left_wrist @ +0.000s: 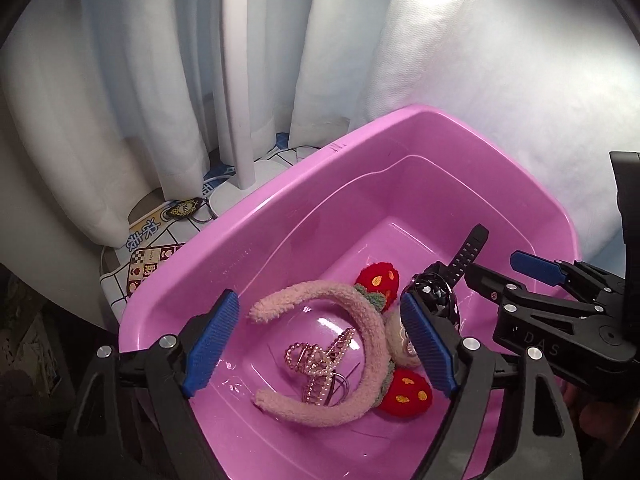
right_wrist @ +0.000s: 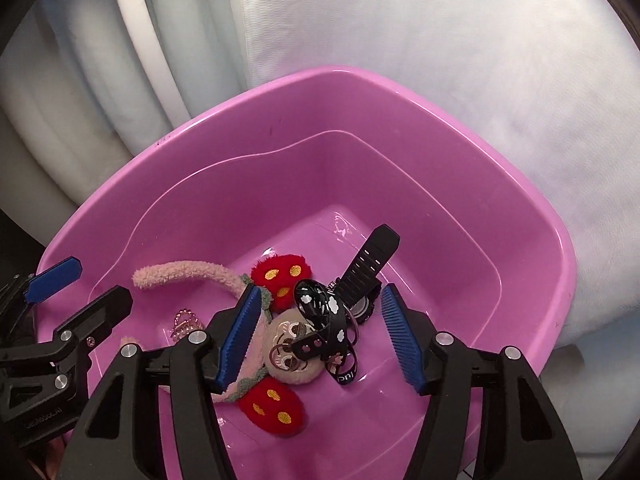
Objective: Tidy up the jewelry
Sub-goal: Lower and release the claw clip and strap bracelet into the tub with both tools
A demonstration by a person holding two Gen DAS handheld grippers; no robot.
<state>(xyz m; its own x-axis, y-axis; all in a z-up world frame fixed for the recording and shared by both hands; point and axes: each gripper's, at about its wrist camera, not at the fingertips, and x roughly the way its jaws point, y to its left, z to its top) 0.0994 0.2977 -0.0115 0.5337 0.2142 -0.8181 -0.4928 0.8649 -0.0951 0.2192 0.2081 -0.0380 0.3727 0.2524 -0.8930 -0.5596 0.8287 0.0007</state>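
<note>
A pink plastic basin [left_wrist: 280, 216] [right_wrist: 200, 132] holds a fuzzy pink headband [left_wrist: 372, 332] [right_wrist: 180, 272] with red pompoms [left_wrist: 378, 280], a pearl hair claw [left_wrist: 320, 360] [right_wrist: 186, 322], a black watch [left_wrist: 470, 250] [right_wrist: 372, 260] and a black ribbon with white clouds [right_wrist: 320, 304]. My left gripper [left_wrist: 318, 298] [right_wrist: 102, 280] hangs open over the headband and claw, its pads clear of both. Over the watch and ribbon my right gripper [right_wrist: 319, 289] [left_wrist: 494, 264] stands open too. Both pieces lie loose on the basin floor between its fingers.
White curtains [left_wrist: 160, 80] and a white pole [left_wrist: 240, 80] stand behind the basin. A patterned mat [left_wrist: 152, 260] lies on the floor at the left. White padded fabric [left_wrist: 500, 100] [right_wrist: 440, 60] rises along the basin's right and far side.
</note>
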